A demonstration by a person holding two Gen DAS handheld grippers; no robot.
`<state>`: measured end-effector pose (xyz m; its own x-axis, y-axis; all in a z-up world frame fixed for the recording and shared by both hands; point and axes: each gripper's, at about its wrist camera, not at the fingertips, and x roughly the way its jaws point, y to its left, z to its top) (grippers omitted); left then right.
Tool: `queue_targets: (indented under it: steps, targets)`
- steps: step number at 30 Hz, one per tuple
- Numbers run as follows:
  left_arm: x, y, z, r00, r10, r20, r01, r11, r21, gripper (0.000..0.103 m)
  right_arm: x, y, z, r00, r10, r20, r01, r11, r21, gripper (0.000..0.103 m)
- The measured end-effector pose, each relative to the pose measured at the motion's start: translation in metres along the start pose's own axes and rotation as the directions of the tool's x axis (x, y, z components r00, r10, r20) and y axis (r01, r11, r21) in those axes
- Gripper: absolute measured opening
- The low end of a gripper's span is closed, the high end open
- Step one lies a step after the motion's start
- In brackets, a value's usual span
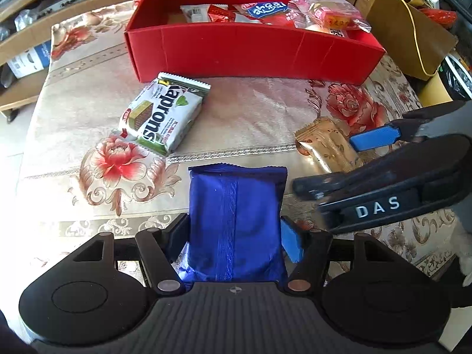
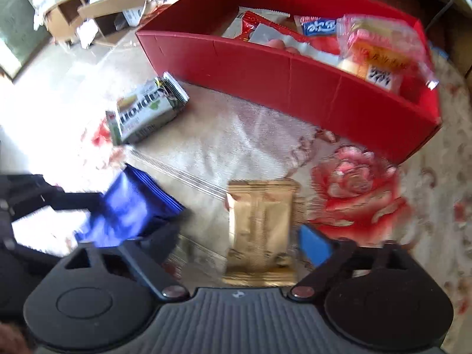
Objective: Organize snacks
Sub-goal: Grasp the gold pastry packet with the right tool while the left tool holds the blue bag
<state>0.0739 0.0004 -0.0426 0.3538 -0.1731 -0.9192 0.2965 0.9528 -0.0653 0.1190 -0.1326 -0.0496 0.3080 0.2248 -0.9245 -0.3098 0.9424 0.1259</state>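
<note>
My left gripper [image 1: 236, 236] is shut on a blue snack packet [image 1: 236, 221] and holds it over the tablecloth; the packet also shows at the left of the right wrist view [image 2: 129, 206]. My right gripper [image 2: 239, 244] is open, its fingers either side of a gold snack packet [image 2: 259, 233] lying on the cloth; the packet also shows in the left wrist view [image 1: 327, 144]. A green and white wafer pack [image 1: 162, 112] lies near the red box [image 1: 250, 53], which holds several snacks. The wafer pack [image 2: 144, 112] and box [image 2: 280, 67] show in the right wrist view too.
The table has a floral cloth [image 1: 250, 103] with red roses. A brown cardboard box [image 1: 407, 35] with a yellow cable stands beyond the table's right side. Wooden shelves [image 2: 97, 8] stand at the back left.
</note>
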Motion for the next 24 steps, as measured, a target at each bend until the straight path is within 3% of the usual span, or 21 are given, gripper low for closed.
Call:
queue_targets:
  steps: [2,5,19,24]
  targets:
    - [0.000,-0.001,0.001,1.000,0.000,0.000,0.000,1.000,0.000,0.071,-0.003,0.007,-0.002,0.997,-0.074,0.003,0.074,0.995,-0.071,0.052]
    - [-0.002,-0.005,0.002,1.000,-0.009,0.005,0.009,1.000,0.012,0.071,-0.007,0.005,-0.002,0.997,-0.077,-0.008,0.076,0.995,-0.071,0.042]
    - [-0.010,-0.009,0.006,0.999,-0.033,0.038,0.032,0.999,0.004,0.071,-0.046,-0.012,-0.013,0.998,-0.044,0.042,0.044,0.999,-0.013,0.038]
    - [-0.008,-0.009,0.006,0.999,-0.032,0.032,0.032,0.999,0.009,0.071,-0.031,-0.009,-0.015,0.998,-0.057,-0.007,0.057,0.998,-0.024,0.038]
